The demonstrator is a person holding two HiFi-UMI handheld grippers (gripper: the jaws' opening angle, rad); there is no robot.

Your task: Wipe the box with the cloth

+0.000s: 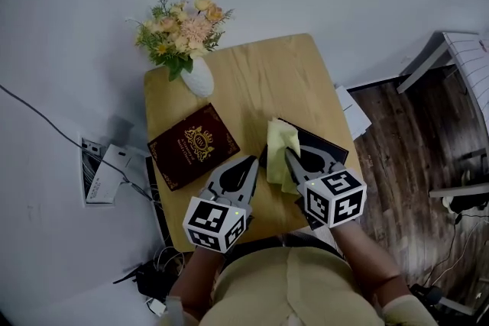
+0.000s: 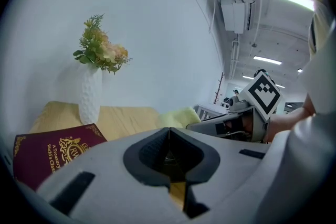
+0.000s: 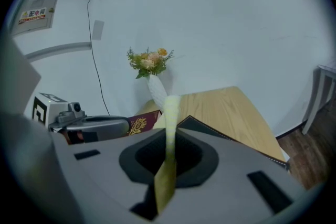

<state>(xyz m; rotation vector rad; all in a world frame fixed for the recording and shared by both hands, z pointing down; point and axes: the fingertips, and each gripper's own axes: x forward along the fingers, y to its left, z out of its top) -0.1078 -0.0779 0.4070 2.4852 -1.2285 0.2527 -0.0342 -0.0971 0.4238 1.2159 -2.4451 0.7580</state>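
Clamping the yellow cloth (image 1: 280, 145) between its jaws, the right gripper (image 1: 290, 158) holds it over the dark box (image 1: 325, 147) at the table's (image 1: 260, 80) 4 o'clock side. The left gripper (image 1: 250, 161), jaws together on nothing, hovers near 6 o'clock. A maroon case (image 1: 192, 145) lies at 9 o'clock and a flower vase (image 1: 198, 76) stands at 11.

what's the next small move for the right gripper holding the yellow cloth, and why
Probably lower the right gripper so the pale yellow cloth presses on the flat dark box and begin a stroke across it. Its jaws are shut on the cloth, which hangs over that box; the left gripper is shut, empty, near the maroon gold-crested box.
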